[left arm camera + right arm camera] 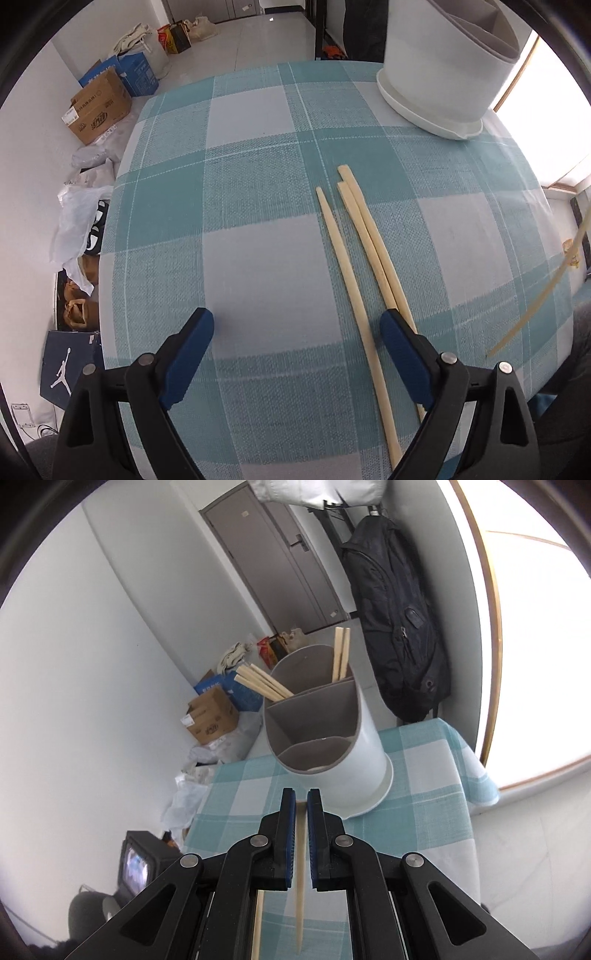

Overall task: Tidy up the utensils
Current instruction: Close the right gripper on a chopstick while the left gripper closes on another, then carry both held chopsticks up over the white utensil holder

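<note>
Three pale wooden chopsticks (354, 266) lie side by side on the teal checked tablecloth (258, 221). My left gripper (297, 332) is open just above the cloth, its right finger (400, 347) over the chopsticks. A white utensil holder (443, 70) stands at the far right. In the right wrist view the holder (325, 734) has grey dividers and several chopsticks (341, 653) in its far compartments. My right gripper (301, 805) is shut on one chopstick (300, 886), held in the air before the holder. That chopstick also shows in the left wrist view (546, 288).
Cardboard boxes (99, 107), bags and a blue box (70, 365) sit on the floor left of the table. A black backpack (399, 627) hangs by the window behind the table. The table edge curves close on the left.
</note>
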{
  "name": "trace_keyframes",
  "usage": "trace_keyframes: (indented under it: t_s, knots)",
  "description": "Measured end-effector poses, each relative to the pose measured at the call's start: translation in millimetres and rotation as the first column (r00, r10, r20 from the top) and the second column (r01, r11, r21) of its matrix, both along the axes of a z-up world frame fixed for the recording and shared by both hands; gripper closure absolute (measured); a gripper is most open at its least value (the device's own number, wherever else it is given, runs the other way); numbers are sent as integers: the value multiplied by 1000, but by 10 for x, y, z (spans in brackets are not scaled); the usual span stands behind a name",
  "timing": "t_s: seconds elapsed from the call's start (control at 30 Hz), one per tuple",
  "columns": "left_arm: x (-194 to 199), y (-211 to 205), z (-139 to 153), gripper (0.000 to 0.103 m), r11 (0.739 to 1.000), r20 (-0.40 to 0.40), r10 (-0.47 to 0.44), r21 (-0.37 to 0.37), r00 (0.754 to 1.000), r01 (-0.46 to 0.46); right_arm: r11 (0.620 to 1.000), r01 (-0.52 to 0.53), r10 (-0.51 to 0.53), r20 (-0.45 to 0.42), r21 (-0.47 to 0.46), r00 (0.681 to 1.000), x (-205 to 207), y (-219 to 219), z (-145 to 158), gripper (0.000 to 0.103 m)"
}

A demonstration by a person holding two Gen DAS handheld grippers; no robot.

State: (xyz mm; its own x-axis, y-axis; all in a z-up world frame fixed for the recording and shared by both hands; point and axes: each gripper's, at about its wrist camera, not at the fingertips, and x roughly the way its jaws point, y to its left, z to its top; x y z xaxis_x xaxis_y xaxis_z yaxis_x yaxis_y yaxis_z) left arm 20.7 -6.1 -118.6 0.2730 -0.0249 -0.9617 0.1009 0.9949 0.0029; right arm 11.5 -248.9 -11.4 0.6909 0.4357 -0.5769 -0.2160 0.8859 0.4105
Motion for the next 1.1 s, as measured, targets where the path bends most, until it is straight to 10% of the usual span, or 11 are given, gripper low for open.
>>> trace_keyframes:
  t_s: [0.27,0.7,1.1]
  knots:
    - [341,0,-35,20,1000,-22,4,12,1000,-4,999,13,-13,13,52,1000,35,-165,19,97]
    - [459,-176,26,101,996,-56,-66,-66,996,62,995,9,-8,-13,97,1000,43,-295,24,97]
    - [172,61,247,102,986,121,60,-159,991,-40,998,-5,5,12,58,1000,-8,-202,23,98]
